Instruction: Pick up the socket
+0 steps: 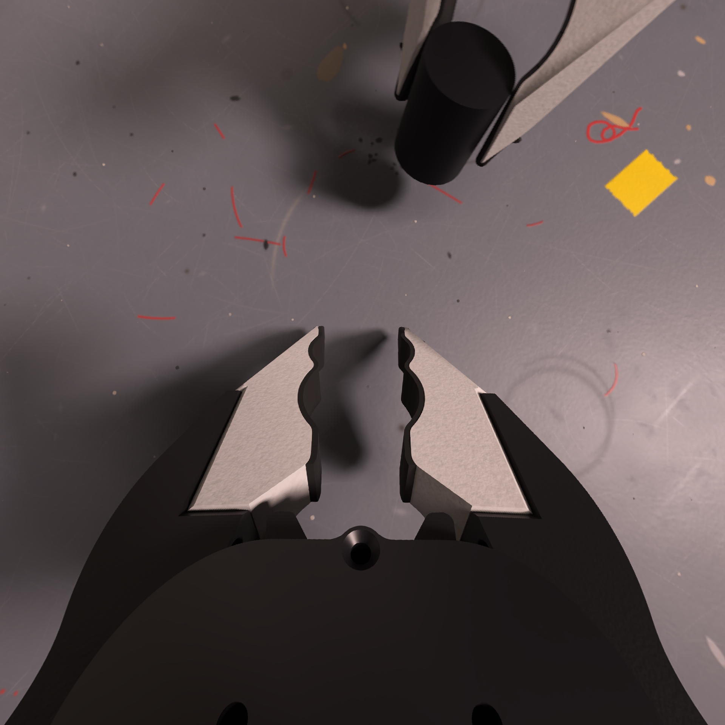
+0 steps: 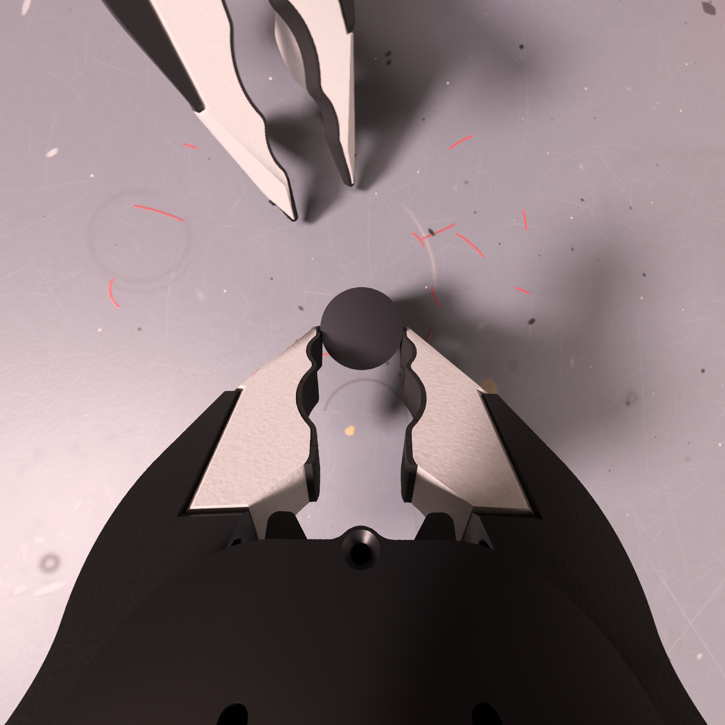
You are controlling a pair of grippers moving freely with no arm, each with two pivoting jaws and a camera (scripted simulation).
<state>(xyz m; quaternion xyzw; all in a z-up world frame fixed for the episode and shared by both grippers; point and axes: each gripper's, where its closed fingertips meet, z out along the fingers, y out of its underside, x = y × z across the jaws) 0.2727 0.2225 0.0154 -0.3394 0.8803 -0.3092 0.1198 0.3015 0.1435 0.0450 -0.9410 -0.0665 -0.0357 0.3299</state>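
Note:
The socket (image 1: 451, 113) is a plain black cylinder. In the left wrist view it hangs upright at the top right, clamped between the right gripper's white fingers (image 1: 549, 90), its lower end above the grey surface with a shadow beneath. In the right wrist view I look down on the socket's round end (image 2: 361, 327), pinched between the tips of my right gripper (image 2: 361, 333). My left gripper (image 1: 361, 333) is open with nothing between its fingers and sits low over the surface, short of the socket. It also shows in the right wrist view (image 2: 321, 200).
The surface is a scratched grey bench top (image 1: 431, 282) with short red wire scraps (image 1: 235, 204) and dark specks. A yellow square patch (image 1: 641, 182) and a red wire curl (image 1: 612, 127) lie at the right. Faint ring marks (image 1: 561, 412) show on the bench.

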